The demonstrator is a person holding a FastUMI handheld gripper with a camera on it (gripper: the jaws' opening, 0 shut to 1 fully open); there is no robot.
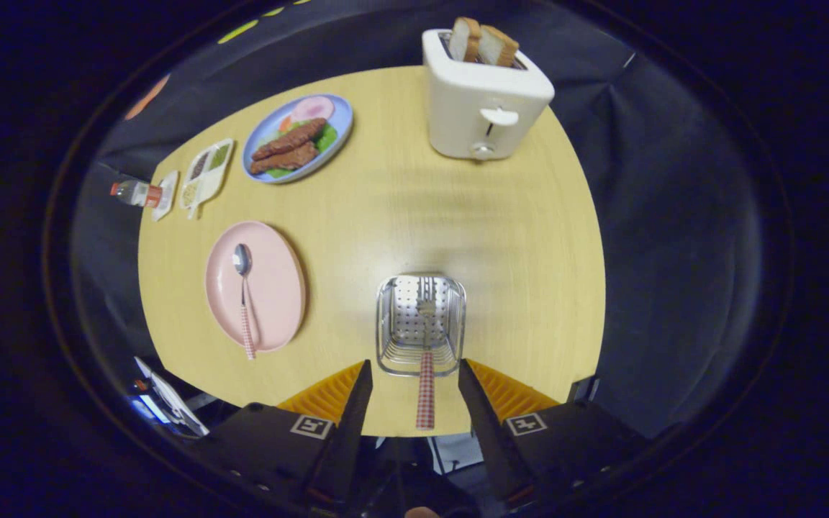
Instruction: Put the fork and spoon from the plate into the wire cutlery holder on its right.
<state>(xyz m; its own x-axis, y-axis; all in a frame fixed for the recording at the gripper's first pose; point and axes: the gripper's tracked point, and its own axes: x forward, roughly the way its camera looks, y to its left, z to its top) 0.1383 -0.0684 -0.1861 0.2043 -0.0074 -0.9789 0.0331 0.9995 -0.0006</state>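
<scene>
The wire cutlery holder (421,324) stands on the round wooden table, just ahead of my fingers. A fork (425,392) with a red-checked handle stands in it, tines down, and its handle rises between my fingers without touching either. My gripper (414,365) hangs above the holder, open, with one finger on each side of the handle. To the holder's left lies a pink plate (278,288) carrying a spoon (244,288), which has a matching checked handle, its bowl pointing away from me.
A white toaster (483,101) holding two bread slices stands at the far side of the table. A blue plate (342,119) of food, a white divided dish (206,173) and a lying bottle (134,193) sit far left. The table edge (587,345) curves close on the right.
</scene>
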